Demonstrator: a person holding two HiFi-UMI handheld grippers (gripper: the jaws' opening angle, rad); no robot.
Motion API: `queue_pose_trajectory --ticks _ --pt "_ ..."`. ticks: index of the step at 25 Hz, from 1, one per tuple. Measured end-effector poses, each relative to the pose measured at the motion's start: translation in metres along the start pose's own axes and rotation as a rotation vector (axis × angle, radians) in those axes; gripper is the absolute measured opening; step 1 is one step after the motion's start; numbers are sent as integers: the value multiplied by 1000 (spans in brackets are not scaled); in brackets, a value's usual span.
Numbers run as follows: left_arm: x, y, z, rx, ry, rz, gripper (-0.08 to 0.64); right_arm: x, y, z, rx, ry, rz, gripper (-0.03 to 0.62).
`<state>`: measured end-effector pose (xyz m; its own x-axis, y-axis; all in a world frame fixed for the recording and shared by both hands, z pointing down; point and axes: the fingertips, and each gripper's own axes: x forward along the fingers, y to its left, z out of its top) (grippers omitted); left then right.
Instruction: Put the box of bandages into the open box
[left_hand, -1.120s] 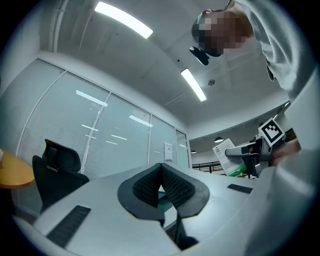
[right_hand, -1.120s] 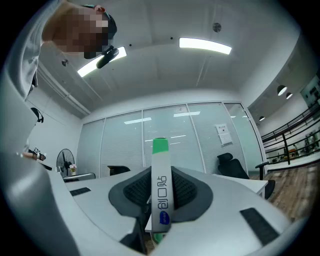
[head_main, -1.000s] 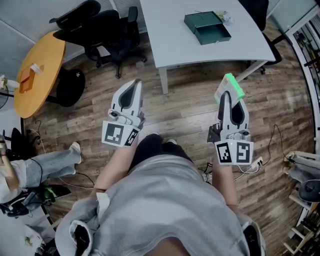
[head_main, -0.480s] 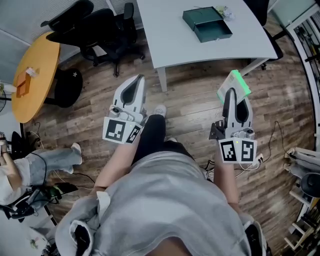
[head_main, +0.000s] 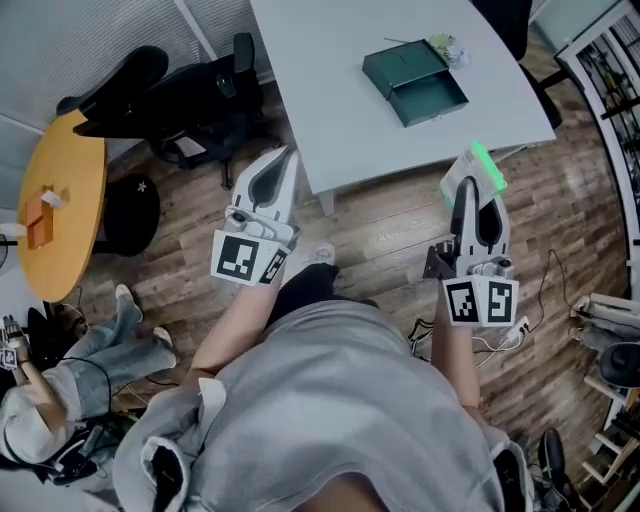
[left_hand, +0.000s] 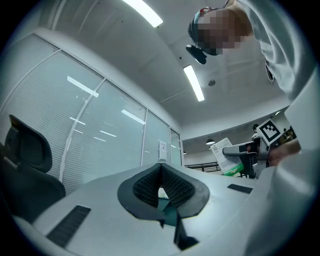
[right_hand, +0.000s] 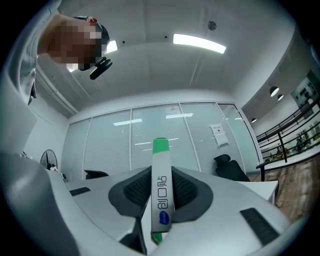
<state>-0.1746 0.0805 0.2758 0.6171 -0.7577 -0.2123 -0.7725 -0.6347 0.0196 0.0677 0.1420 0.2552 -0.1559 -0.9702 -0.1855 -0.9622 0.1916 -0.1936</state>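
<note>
Right now the person stands on a wooden floor (head_main: 390, 230) facing a white worktop (head_main: 330, 100), one tool in each hand. The right hand-held gripper (head_main: 468, 192) is clamped on the box of bandages (head_main: 476, 170), a slim white carton with a green end. In the right gripper view the box of bandages (right_hand: 161, 175) sits edge-on between the pads, green end pointing away from the right hand-held gripper (right_hand: 161, 192). It is held in the air near the worktop's front edge, well apart from the open box (head_main: 415, 83), a dark green case lying on the worktop with its lid flipped back. The left hand-held gripper (head_main: 278, 165) has its jaws together and carries nothing.
</note>
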Motion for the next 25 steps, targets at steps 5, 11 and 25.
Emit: queue_pose_trajectory --ticks 5,11,25 --pt "49 51 -11 -6 12 -53 20 62 -16 -15 -10 -6 -84 110" --pt "92 85 -35 -41 44 -70 20 98 -36 -38 3 46 -132 110" --pt "206 98 -66 -33 52 27 20 218 -121 -43 35 56 6 110"
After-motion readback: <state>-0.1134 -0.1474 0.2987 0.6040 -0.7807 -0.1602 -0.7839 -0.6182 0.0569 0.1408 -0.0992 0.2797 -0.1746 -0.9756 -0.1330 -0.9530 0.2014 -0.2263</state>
